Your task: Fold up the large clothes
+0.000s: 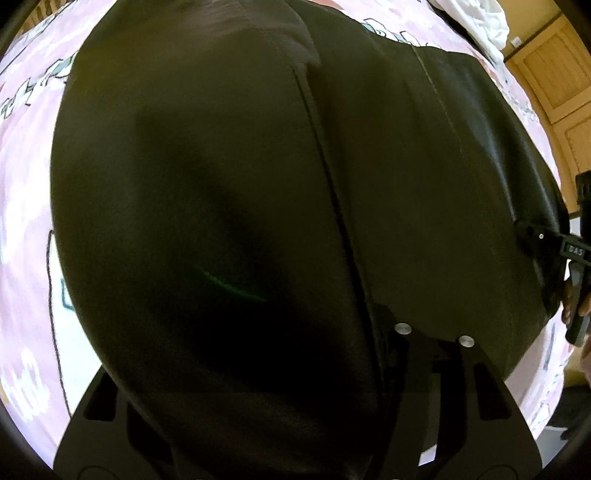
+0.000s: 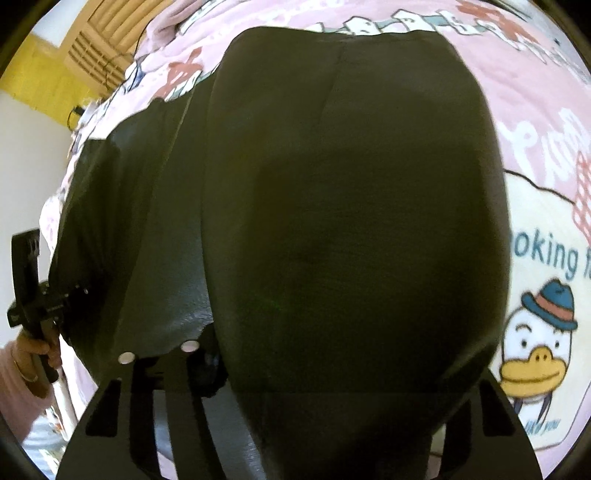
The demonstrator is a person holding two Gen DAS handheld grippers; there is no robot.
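Observation:
A large black garment (image 1: 229,192) with long seams fills both views and hangs over a pink printed bedspread (image 1: 26,155). In the left wrist view it drapes over my left gripper (image 1: 295,354), hiding the fingertips; the cloth runs into the jaws. The right gripper (image 1: 546,240) shows at the right edge, clamped on the garment's edge. In the right wrist view the garment (image 2: 351,221) covers my right gripper (image 2: 295,369) the same way, and the left gripper (image 2: 55,295) at the left edge pinches the cloth's far corner.
The bedspread (image 2: 535,258) carries a cartoon duck (image 2: 535,350) and lettering. White bedding (image 1: 480,22) lies at the far right corner. Wooden cabinet doors (image 1: 554,74) stand beyond the bed. A yellow wall with a vent (image 2: 92,48) is at the far left.

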